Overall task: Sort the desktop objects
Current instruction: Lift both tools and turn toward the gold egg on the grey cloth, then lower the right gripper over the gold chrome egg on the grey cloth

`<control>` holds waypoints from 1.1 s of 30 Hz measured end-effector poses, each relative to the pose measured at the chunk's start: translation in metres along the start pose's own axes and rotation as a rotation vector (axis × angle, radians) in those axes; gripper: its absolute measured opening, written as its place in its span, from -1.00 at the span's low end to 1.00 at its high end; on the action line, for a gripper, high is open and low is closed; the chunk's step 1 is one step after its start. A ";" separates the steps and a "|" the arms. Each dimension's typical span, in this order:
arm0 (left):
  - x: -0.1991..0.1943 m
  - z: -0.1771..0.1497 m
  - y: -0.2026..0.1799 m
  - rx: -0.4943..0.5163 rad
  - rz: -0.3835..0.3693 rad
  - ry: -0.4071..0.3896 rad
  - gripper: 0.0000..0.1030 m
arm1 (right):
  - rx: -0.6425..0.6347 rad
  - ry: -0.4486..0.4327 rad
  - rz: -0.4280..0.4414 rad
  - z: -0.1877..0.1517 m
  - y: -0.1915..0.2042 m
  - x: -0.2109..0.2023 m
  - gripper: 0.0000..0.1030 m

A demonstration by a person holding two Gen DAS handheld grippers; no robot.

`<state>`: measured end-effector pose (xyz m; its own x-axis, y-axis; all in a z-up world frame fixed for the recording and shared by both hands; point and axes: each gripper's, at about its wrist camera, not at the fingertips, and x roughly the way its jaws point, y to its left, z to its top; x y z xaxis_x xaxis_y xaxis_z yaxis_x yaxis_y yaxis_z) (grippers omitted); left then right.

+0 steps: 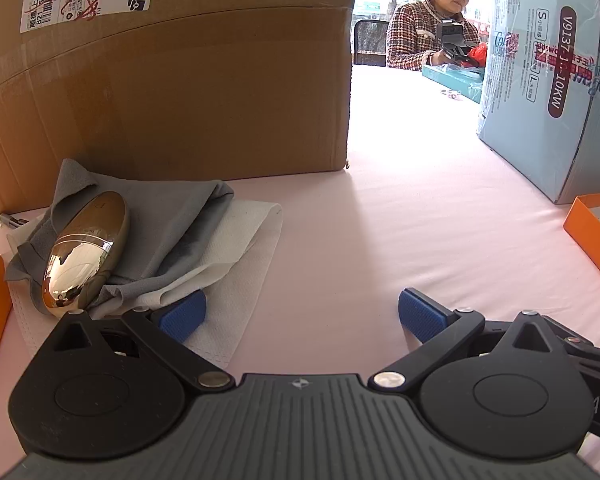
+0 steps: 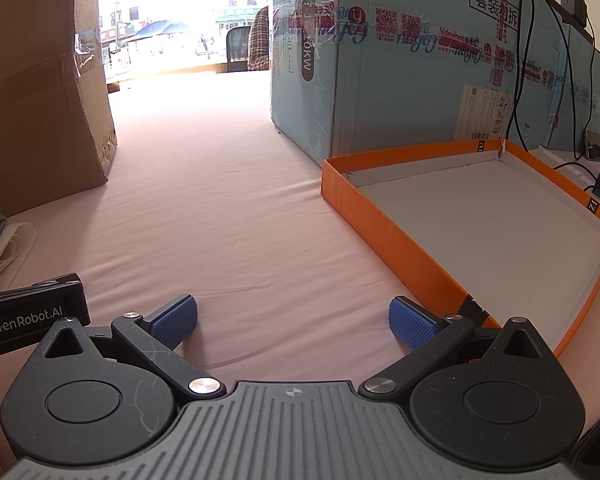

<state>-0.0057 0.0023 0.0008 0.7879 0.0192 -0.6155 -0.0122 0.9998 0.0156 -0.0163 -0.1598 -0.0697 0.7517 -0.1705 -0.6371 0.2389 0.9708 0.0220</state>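
Both grippers, left (image 1: 302,316) and right (image 2: 293,322), have fingers spread wide, holding nothing. Gold case (image 1: 85,254) lies on grey cloth (image 1: 172,216), left on table (image 1: 380,220): likely slick, rigid; grip mid-body. Tray (image 2: 380,226) sits right.

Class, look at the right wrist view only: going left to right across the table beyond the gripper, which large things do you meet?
brown cardboard box → bare pink tablecloth → pale blue carton → orange tray
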 end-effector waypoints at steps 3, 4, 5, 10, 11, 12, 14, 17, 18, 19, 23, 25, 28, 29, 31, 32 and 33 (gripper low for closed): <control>-0.001 -0.001 0.000 -0.004 0.000 -0.001 1.00 | 0.001 -0.001 -0.001 0.000 0.001 0.000 1.00; -0.002 -0.001 0.001 -0.005 0.000 -0.001 1.00 | 0.001 -0.001 -0.001 0.000 0.001 0.000 1.00; -0.002 -0.001 0.001 -0.006 0.000 -0.001 1.00 | 0.001 -0.001 0.001 0.000 0.001 0.000 1.00; -0.004 0.002 0.001 -0.026 -0.014 -0.009 1.00 | 0.012 -0.013 0.038 0.002 -0.002 -0.003 1.00; -0.004 0.003 0.002 -0.033 -0.021 -0.013 1.00 | 0.014 -0.032 0.053 0.002 -0.003 -0.005 1.00; -0.005 0.004 0.003 -0.041 -0.032 -0.019 1.00 | 0.017 -0.054 0.070 0.003 -0.003 -0.008 1.00; -0.009 0.006 0.005 -0.059 -0.076 -0.048 1.00 | 0.013 -0.146 0.101 0.003 -0.004 -0.021 1.00; -0.024 0.009 0.008 -0.083 -0.113 -0.153 1.00 | -0.010 -0.343 0.137 -0.002 -0.003 -0.043 1.00; -0.030 0.009 0.009 -0.080 -0.119 -0.197 1.00 | -0.014 -0.406 0.153 -0.004 -0.003 -0.050 1.00; -0.035 0.011 0.009 -0.074 -0.127 -0.229 1.00 | -0.017 -0.469 0.168 -0.007 -0.004 -0.057 1.00; -0.051 0.025 0.012 -0.058 -0.140 -0.307 1.00 | 0.031 -0.597 0.224 -0.005 -0.010 -0.077 1.00; -0.060 0.032 0.014 -0.046 -0.097 -0.360 1.00 | 0.062 -0.643 0.264 0.001 -0.015 -0.087 1.00; -0.072 0.047 0.021 -0.001 -0.047 -0.371 1.00 | 0.074 -0.617 0.297 0.023 -0.006 -0.098 1.00; -0.075 0.052 0.025 0.010 -0.041 -0.361 1.00 | 0.064 -0.594 0.346 0.034 -0.001 -0.102 1.00; -0.082 0.062 0.039 0.003 -0.055 -0.333 1.00 | 0.061 -0.562 0.452 0.054 0.011 -0.110 1.00; -0.085 0.065 0.050 -0.021 -0.075 -0.320 1.00 | 0.077 -0.554 0.487 0.064 0.018 -0.115 1.00; -0.088 0.068 0.062 -0.045 -0.094 -0.307 1.00 | 0.095 -0.547 0.518 0.075 0.025 -0.119 1.00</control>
<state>-0.0338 0.0624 0.1095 0.9356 -0.0687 -0.3464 0.0475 0.9965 -0.0693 -0.0540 -0.1273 0.0646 0.9740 0.2197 -0.0547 -0.1944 0.9353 0.2958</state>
